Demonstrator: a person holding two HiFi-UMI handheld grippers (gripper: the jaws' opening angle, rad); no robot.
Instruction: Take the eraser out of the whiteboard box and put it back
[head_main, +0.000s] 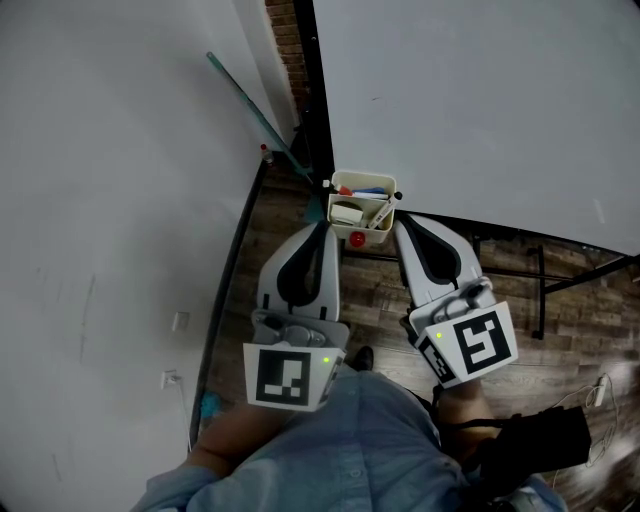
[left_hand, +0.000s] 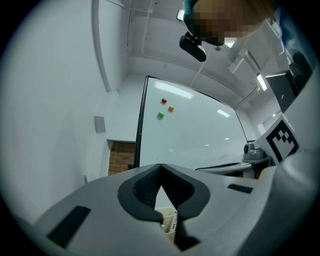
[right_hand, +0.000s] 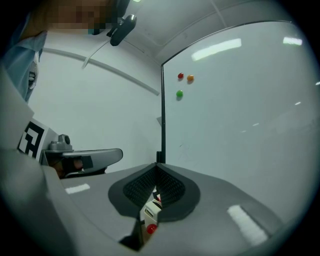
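**A:** What is shown in the head view?

**B:** The left claw and the right claw are seen with their tips close to a small box, one on each side. The box is hung at the edge of the whiteboard. A pale block, taken to be the eraser, lies inside the box, just ahead of the left claw and beside some pens. This fits an eraser that is yet to be lifted as well as one already returned, and which it is cannot be settled.

**A:** And the left gripper view?

**B:** The left claw is seen closed, with the pad tips met and nothing gripped. The box is glimpsed below the pads.

**A:** The right gripper view?

**B:** The right claw is likewise shut and empty. The box, with a red magnet on its front, lies just beneath its tips.

**A:** How should work at the box be handled?

**B:** The box is best entered or left straight through its open top. That way the thin walls are not nudged and the pens are not snagged.

**A:** Materials and shapes?

**B:** The box appears to be stiff white plastic, rectangular in shape. The eraser is judged a soft oblong, likely to yield under the pads. The pads are black, ribbed and curved. The whiteboard is smooth and glossy.
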